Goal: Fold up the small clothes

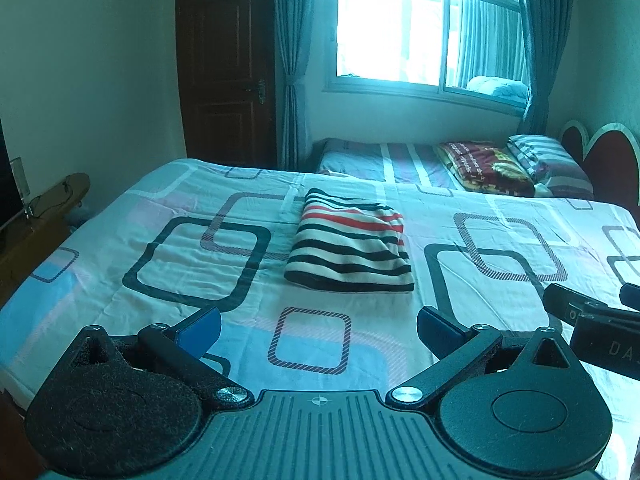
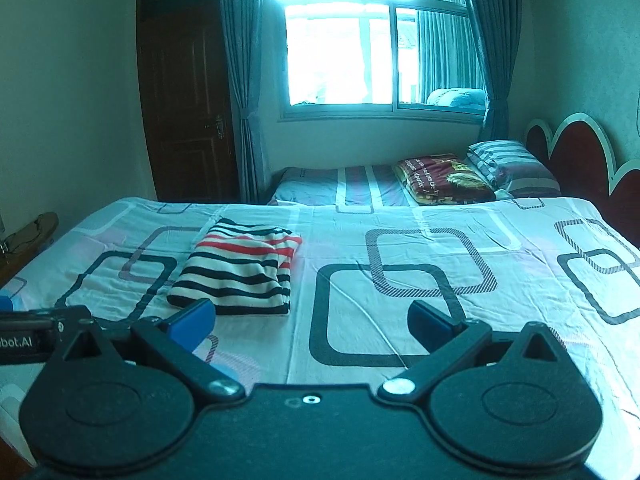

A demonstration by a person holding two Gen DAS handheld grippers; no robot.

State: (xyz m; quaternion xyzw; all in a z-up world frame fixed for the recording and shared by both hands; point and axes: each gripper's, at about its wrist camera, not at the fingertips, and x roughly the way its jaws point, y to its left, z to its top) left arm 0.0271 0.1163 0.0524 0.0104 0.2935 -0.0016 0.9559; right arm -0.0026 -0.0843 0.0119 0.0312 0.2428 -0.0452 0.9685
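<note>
A striped garment (image 1: 350,242), black, white and red, lies folded into a compact rectangle on the patterned bedsheet (image 1: 168,256). It also shows in the right wrist view (image 2: 240,270), left of centre. My left gripper (image 1: 318,330) is open and empty, held back from the garment's near edge. My right gripper (image 2: 312,322) is open and empty, to the right of the garment; its left fingertip (image 2: 192,320) overlaps the garment's near corner in view. The right gripper's body shows at the right edge of the left wrist view (image 1: 592,320).
A second bed (image 1: 400,162) with a red blanket (image 1: 484,166) and striped pillow (image 1: 536,152) lies beyond. A red headboard (image 2: 580,164) is at right, a dark door (image 1: 228,68) and window (image 1: 420,36) behind. A wooden cabinet (image 1: 36,224) stands left of the bed.
</note>
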